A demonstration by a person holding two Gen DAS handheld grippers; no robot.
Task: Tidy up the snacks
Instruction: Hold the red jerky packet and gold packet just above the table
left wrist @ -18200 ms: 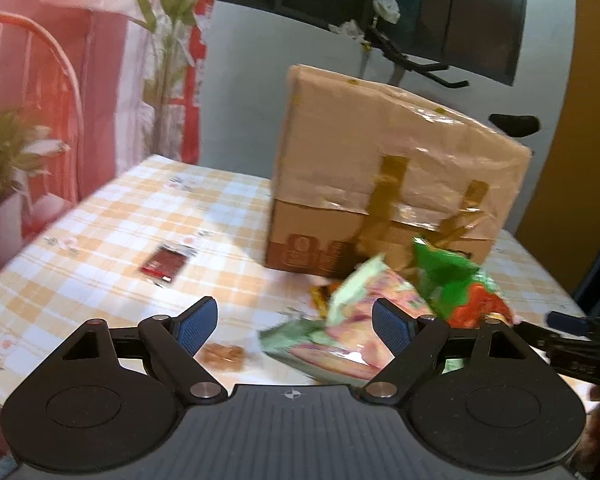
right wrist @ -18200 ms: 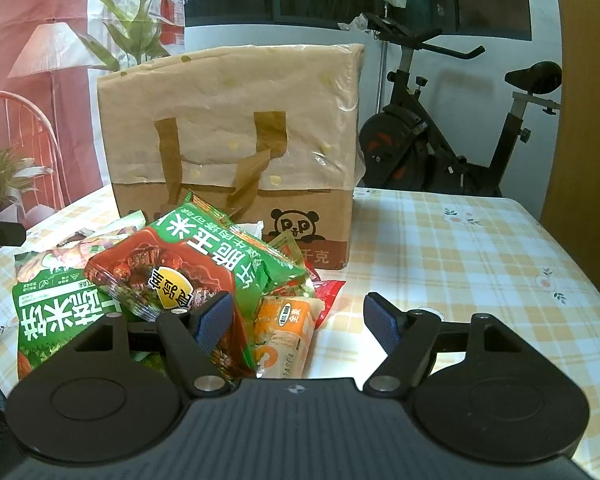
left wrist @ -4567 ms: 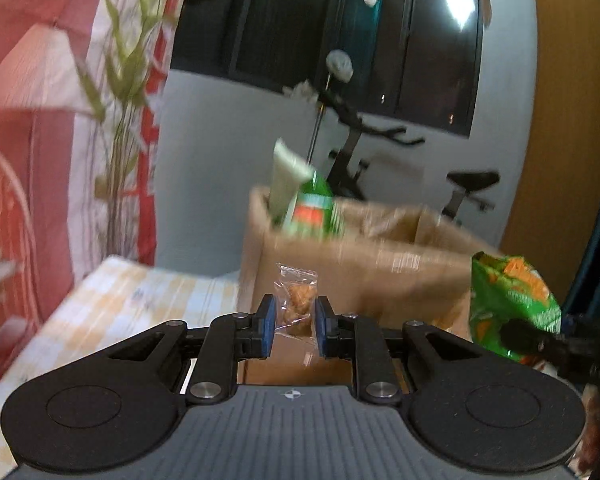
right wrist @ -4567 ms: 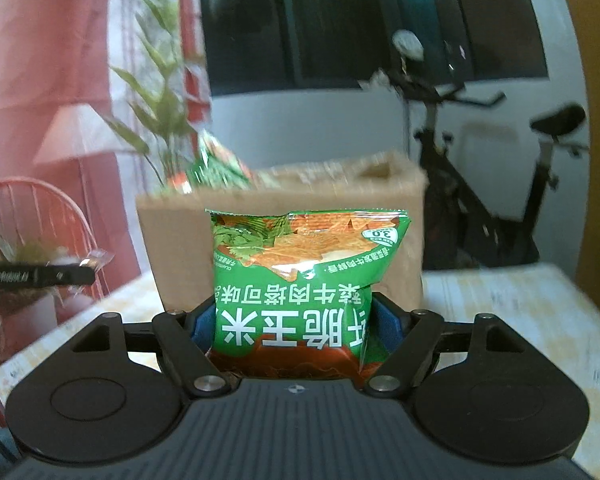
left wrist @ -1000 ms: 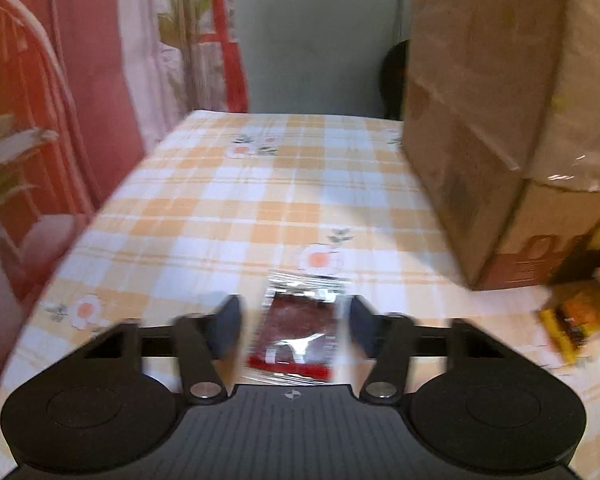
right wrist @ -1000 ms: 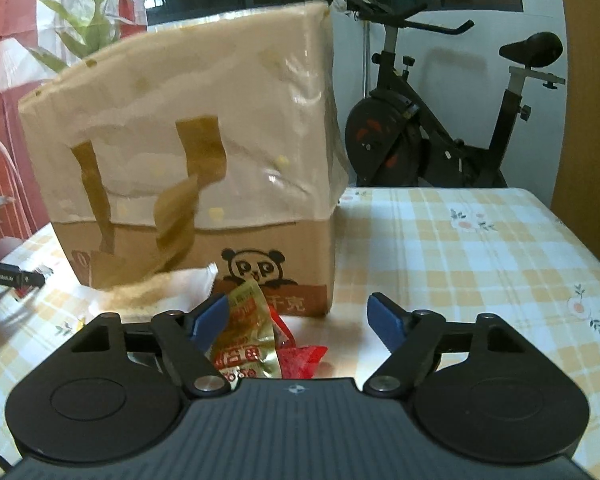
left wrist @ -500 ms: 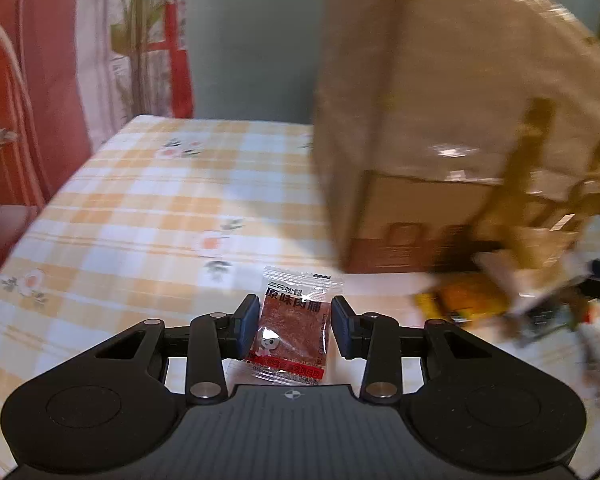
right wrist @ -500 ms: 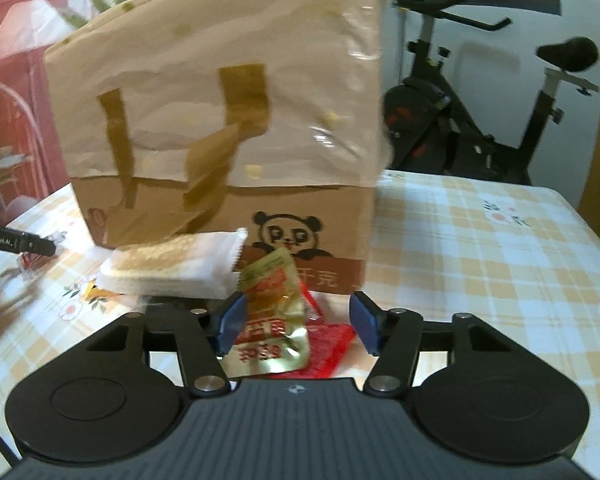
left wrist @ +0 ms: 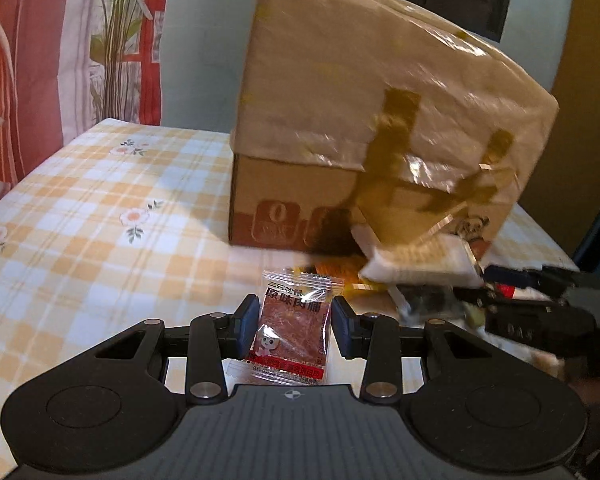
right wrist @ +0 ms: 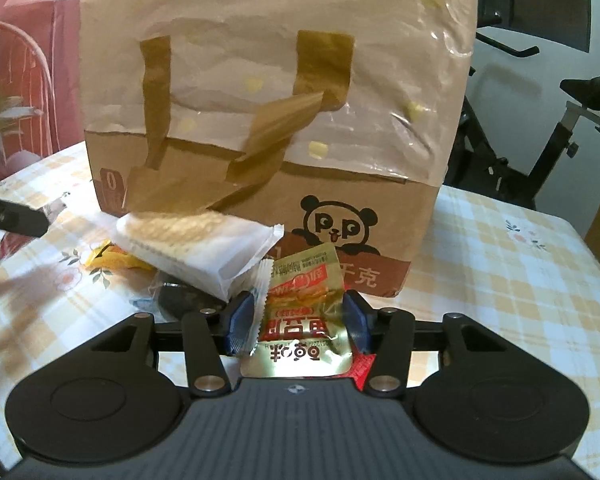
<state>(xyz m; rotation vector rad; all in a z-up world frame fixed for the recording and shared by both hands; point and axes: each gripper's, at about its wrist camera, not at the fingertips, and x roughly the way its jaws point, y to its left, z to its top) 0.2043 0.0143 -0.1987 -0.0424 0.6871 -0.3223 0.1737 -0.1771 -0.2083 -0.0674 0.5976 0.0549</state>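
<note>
- Checked yellow worktop (left wrist: 80, 208), exercise bike (right wrist: 560, 128) behind; tall brown paper bag (right wrist: 268, 92) stands mid-surface.
- Left tool (left wrist: 293, 326): pads pinching a clear red jerky packet (left wrist: 292, 328) by its side edges, long axis pointing away along the fingers.
- Right tool (right wrist: 299, 322): pressed against a gold-and-red sachet (right wrist: 304, 316), likewise lengthwise.
- Loose at the bag's foot: white cracker pack (right wrist: 196, 248), yellow wrapper (right wrist: 112, 260).
- Judgement: bag lies straight ahead of both tools, its top edge well above them; both packets must rise over it. Right tool looks nearer.
</note>
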